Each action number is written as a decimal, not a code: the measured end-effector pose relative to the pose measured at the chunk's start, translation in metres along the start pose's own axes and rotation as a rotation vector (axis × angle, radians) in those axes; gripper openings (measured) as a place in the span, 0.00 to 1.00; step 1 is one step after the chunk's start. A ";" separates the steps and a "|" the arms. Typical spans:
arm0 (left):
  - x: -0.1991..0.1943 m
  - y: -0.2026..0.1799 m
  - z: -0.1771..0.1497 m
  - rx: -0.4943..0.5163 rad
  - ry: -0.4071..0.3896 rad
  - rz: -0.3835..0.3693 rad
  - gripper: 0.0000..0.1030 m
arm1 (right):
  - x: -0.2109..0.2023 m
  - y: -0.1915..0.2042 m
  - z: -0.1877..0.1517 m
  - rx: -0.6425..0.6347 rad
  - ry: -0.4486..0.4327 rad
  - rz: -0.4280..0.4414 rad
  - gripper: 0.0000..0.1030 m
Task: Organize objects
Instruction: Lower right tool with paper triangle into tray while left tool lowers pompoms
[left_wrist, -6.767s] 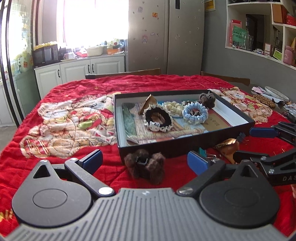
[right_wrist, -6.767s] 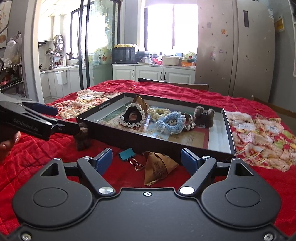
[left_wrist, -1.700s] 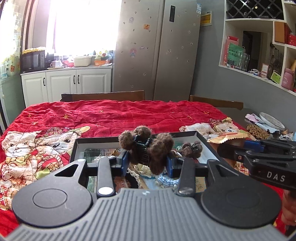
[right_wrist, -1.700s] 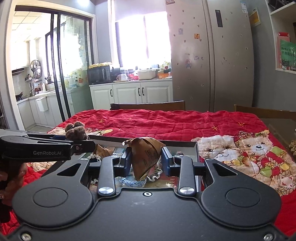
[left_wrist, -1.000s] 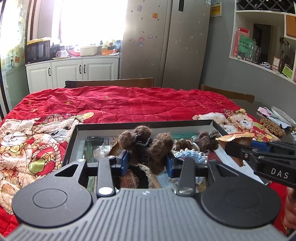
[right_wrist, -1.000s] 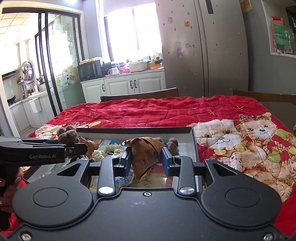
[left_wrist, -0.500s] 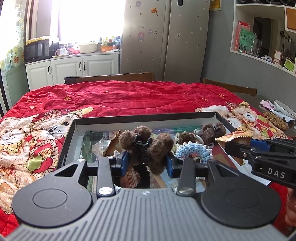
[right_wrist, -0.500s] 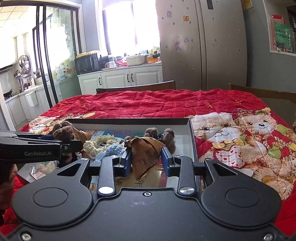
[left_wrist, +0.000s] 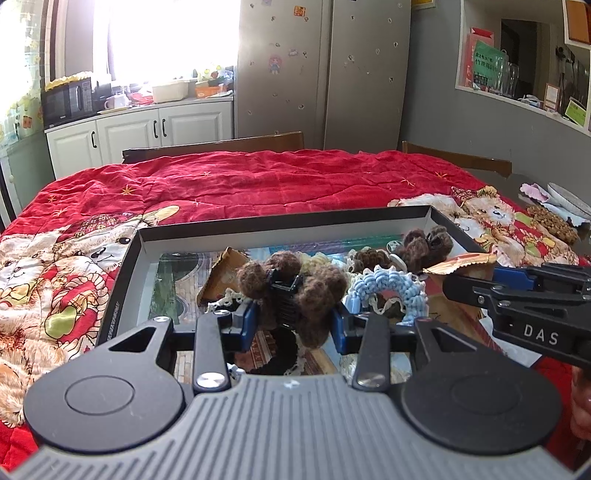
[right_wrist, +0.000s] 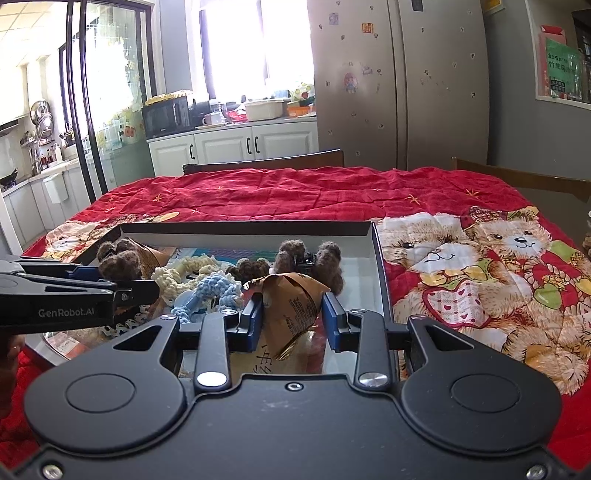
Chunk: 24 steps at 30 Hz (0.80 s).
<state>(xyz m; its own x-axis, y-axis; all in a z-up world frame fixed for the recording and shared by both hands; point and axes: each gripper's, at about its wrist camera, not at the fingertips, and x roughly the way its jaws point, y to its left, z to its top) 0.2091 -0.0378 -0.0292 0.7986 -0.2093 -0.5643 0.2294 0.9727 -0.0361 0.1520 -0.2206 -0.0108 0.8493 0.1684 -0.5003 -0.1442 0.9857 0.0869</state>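
A shallow black box (left_wrist: 122, 273) (right_wrist: 380, 266) lies on the red quilt. In it are a blue crochet scrunchie (left_wrist: 388, 288) (right_wrist: 210, 291), a cream one (right_wrist: 184, 277), a black one with a white frill, a brown paper packet (left_wrist: 221, 273) and a brown fuzzy hair claw (left_wrist: 424, 243) (right_wrist: 310, 262). My left gripper (left_wrist: 291, 321) is shut on a second brown fuzzy hair claw (left_wrist: 291, 288) (right_wrist: 120, 260), held above the box's near left part. My right gripper (right_wrist: 293, 321) is shut on a brown paper packet (right_wrist: 291, 306) (left_wrist: 461, 260) over the box's right part.
The red bear-print quilt (left_wrist: 258, 184) covers the table around the box. Wooden chair backs (left_wrist: 214, 144) stand at the far edge. A plate and brown beads (left_wrist: 554, 221) lie at the far right. Behind are white cabinets and a grey fridge (right_wrist: 399, 81). A hand (left_wrist: 580, 402) holds the right gripper.
Both grippers keep their grips and have tipped slightly down toward the box, which now fills more of each view. Six seconds earlier both objects lay on the quilt in front of the box.
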 end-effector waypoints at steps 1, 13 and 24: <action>0.000 0.000 0.000 0.001 0.001 0.000 0.43 | 0.000 0.000 0.000 0.000 0.002 0.000 0.31; 0.006 -0.003 -0.004 0.021 0.021 0.001 0.43 | 0.006 0.000 -0.002 -0.008 0.019 -0.007 0.31; 0.009 -0.007 -0.007 0.035 0.032 0.012 0.45 | 0.009 0.001 -0.003 -0.015 0.027 -0.008 0.31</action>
<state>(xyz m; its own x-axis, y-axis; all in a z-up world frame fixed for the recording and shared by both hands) 0.2112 -0.0455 -0.0396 0.7836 -0.1939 -0.5903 0.2400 0.9708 -0.0003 0.1581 -0.2185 -0.0176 0.8364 0.1605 -0.5241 -0.1454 0.9869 0.0702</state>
